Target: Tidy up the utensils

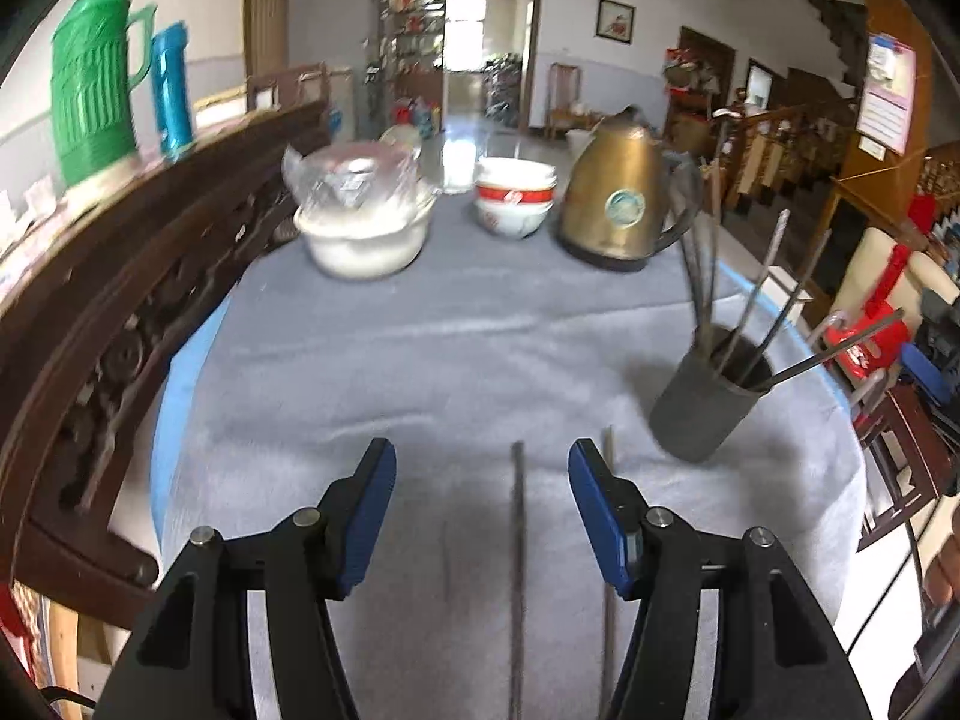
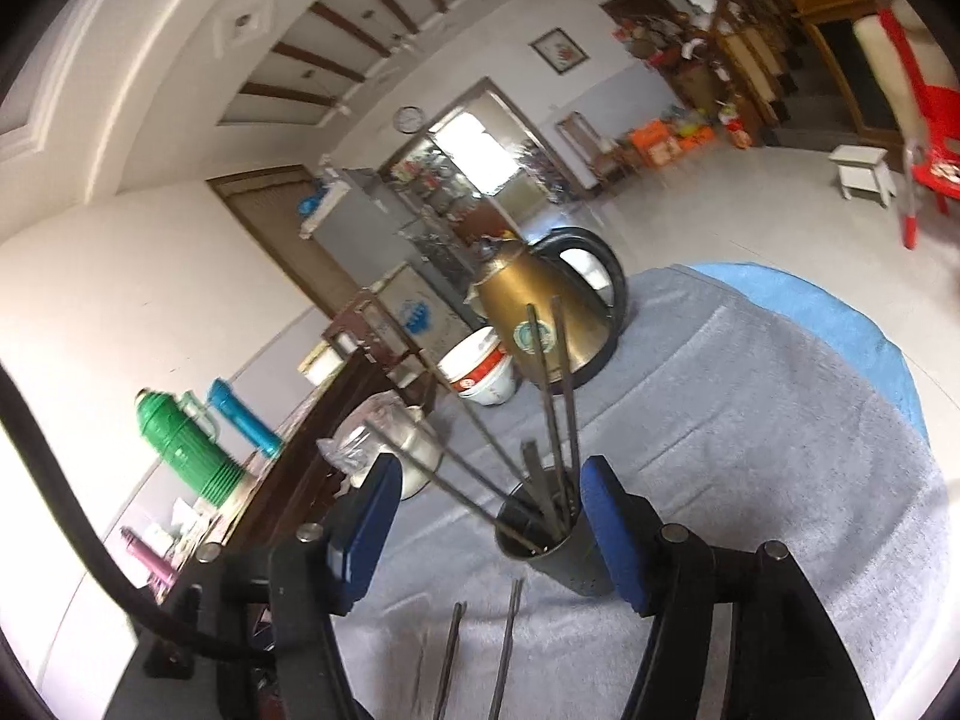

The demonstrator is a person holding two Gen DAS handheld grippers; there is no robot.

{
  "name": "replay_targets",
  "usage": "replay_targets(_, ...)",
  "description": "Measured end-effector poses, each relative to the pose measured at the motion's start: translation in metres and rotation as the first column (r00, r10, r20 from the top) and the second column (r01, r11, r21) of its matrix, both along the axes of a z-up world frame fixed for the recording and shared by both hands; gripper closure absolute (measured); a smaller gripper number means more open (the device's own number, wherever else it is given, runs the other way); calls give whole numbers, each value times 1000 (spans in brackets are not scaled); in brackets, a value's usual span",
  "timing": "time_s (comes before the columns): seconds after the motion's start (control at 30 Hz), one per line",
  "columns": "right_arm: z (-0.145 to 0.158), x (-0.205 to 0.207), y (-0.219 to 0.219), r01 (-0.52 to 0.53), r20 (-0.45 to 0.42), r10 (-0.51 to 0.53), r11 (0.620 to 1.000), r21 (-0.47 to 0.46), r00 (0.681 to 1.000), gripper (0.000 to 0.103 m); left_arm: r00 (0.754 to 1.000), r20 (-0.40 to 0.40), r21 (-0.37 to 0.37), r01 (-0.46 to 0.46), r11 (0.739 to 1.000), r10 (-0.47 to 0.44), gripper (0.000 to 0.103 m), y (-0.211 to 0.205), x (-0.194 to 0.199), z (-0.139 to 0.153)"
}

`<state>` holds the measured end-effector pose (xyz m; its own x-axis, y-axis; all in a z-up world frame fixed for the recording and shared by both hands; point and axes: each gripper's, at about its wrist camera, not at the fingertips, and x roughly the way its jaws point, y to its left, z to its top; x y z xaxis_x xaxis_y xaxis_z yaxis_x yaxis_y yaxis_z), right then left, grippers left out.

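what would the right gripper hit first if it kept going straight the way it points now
Most likely the dark utensil holder, which sits directly between the open right gripper fingers, with chopsticks sticking up from it. Depth is unclear, so the gripper might meet those chopsticks first.

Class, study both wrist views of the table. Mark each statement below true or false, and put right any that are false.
1. The left gripper is open, with a chopstick lying on the cloth between its fingers. True.
2. The dark holder is empty. False: several chopsticks stand in it.
3. The gold kettle stands on the table beyond the holder. True.
4. The right gripper is shut on a chopstick. False: it is open and holds nothing.
5. The stacked bowls sit beside the kettle. True.
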<state>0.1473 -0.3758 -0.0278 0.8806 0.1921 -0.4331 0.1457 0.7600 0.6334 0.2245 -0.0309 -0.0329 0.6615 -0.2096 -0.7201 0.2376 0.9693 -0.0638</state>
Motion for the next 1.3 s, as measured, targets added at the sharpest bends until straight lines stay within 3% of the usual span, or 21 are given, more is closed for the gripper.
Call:
replay_targets(0.17, -15, -15, 19, -95, 12, 96, 995, -7, 995, 37, 1000, -28, 29, -10, 1000, 11, 42, 3, -3, -16)
replay_targets(0.37, -47, -21, 54, -160, -71, 156, 986, -50, 985, 37, 1000, -20, 92, -14, 996, 16, 42, 5, -13, -23)
replay_targets(0.57, -72, -8, 68, -171, -207, 153, 983, -72, 966, 37, 999, 4, 154, -34, 988, 34, 40, 12, -24, -25)
replay_targets(0.77, -87, -4, 60, -138, -286, 118, 989, -49, 951, 37, 999, -17, 141, -38, 989, 41, 40, 15, -23, -31)
replay_targets(1.0, -89, 5, 69, -151, -376, 91, 979, -134, 922, 37, 999, -19, 137, -36, 990, 39, 40, 20, -22, -34)
replay_targets(1.07, -89, 6, 73, -155, -387, 83, 975, -159, 918, 39, 999, -19, 140, -41, 989, 44, 40, 22, -21, -35)
replay_targets(1.2, -89, 10, 81, -170, -409, 76, 965, -198, 909, 63, 998, -16, 136, -50, 989, 53, 40, 28, -19, -37)
replay_targets(1.3, -89, 12, 88, -184, -417, 85, 962, -204, 905, 64, 998, -14, 129, -55, 990, 58, 40, 31, -18, -37)
